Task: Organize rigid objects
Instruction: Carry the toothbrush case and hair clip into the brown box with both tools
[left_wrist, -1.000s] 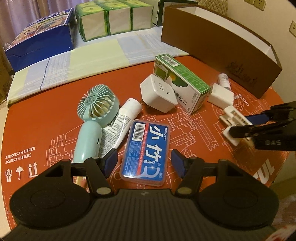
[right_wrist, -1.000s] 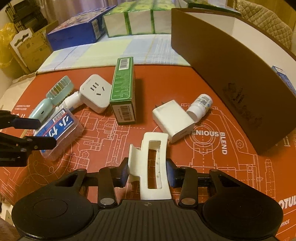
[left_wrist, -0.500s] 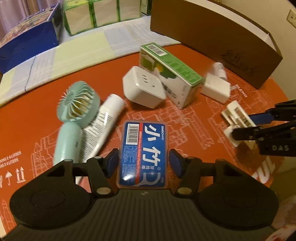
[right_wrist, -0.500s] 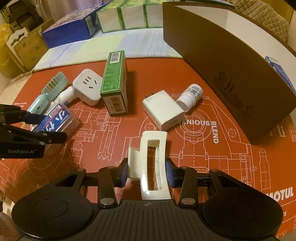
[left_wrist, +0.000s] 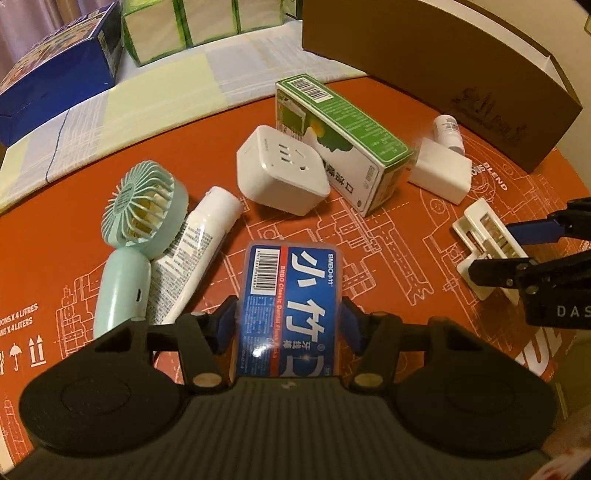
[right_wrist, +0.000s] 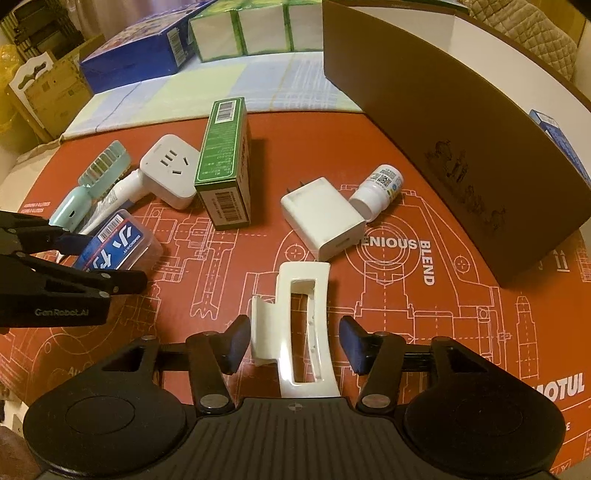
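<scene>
My left gripper (left_wrist: 290, 325) has its blue pads against both sides of the blue dental floss case (left_wrist: 291, 306), which also shows in the right wrist view (right_wrist: 118, 247). My right gripper (right_wrist: 293, 341) is open around a white hair claw clip (right_wrist: 299, 325), with a gap on each side; the clip rests on the orange mat and also shows in the left wrist view (left_wrist: 487, 243). A green carton (right_wrist: 225, 166), white socket cube (right_wrist: 170, 173), white charger (right_wrist: 325, 216), small white bottle (right_wrist: 380, 188), mint hand fan (left_wrist: 136, 229) and white tube (left_wrist: 195, 247) lie on the mat.
A long brown box (right_wrist: 461, 122) with a white inside stands at the right, holding a blue carton (right_wrist: 554, 133). A blue box (right_wrist: 136, 59) and green-white packs (right_wrist: 258, 29) sit at the back on a pale cloth (left_wrist: 155, 107).
My left gripper moved forward over the floss case and closed on it. My right gripper's pads opened away from the claw clip, which now lies between them.
</scene>
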